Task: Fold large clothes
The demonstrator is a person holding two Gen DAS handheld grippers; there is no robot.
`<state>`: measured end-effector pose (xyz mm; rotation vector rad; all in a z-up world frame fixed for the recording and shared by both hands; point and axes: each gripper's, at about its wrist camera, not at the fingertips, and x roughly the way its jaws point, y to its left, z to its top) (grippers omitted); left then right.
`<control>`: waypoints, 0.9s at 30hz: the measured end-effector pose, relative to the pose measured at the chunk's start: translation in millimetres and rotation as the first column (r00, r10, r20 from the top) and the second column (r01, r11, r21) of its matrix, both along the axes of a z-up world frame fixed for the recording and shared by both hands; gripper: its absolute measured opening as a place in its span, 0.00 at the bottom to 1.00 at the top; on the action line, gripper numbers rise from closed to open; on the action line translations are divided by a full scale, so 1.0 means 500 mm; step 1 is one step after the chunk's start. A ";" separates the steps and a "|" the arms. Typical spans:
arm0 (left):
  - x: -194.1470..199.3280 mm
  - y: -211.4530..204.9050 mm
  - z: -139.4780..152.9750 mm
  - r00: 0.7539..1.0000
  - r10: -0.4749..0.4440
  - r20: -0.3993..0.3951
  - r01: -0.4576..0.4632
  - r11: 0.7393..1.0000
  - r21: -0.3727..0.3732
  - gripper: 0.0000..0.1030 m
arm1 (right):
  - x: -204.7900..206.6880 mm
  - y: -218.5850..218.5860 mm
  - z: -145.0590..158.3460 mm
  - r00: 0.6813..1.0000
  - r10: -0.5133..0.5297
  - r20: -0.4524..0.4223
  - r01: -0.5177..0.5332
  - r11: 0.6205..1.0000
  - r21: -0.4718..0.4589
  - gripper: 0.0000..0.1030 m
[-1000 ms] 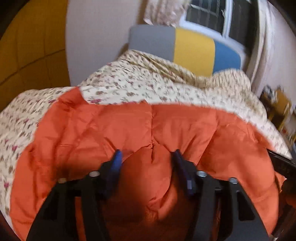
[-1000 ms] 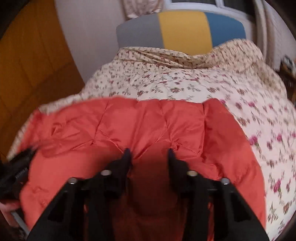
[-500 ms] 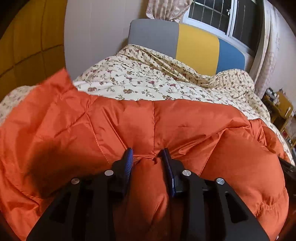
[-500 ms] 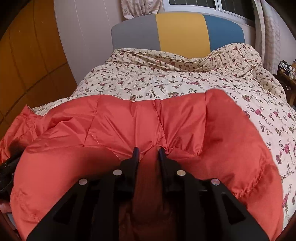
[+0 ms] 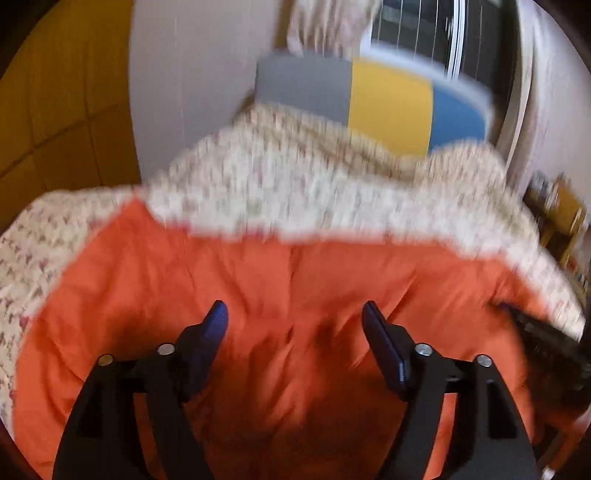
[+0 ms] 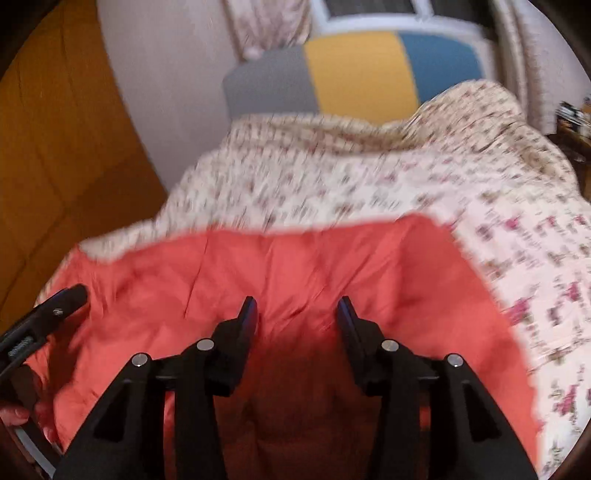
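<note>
An orange quilted jacket (image 5: 295, 295) lies spread on the floral bedspread (image 5: 295, 192); it also shows in the right wrist view (image 6: 295, 273). My left gripper (image 5: 294, 314) is open and empty just above the jacket's near part. My right gripper (image 6: 297, 308) is open and empty above the jacket too. The left gripper shows at the left edge of the right wrist view (image 6: 40, 321). The right gripper shows as a dark blur at the right edge of the left wrist view (image 5: 546, 339). Both views are motion-blurred.
A headboard (image 5: 369, 99) in grey, yellow and blue stands at the far end of the bed, also in the right wrist view (image 6: 354, 74). A yellow-brown panelled wall (image 5: 55, 92) is on the left. A window (image 5: 424, 33) and cluttered shelf (image 5: 561, 218) are at right.
Both grippers were shut on the lifted jacket half a second ago. Now both have opened, the jacket has dropped flat on the bed, and the grippers are pulling back.
</note>
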<state>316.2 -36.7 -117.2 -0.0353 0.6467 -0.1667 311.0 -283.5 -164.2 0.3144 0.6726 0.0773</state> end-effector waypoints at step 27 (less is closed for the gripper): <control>0.088 -0.100 -0.132 0.988 -0.109 -0.106 0.118 0.989 0.091 0.94 | -0.052 -0.015 0.034 0.992 -0.111 0.063 0.105 0.989 0.101 0.48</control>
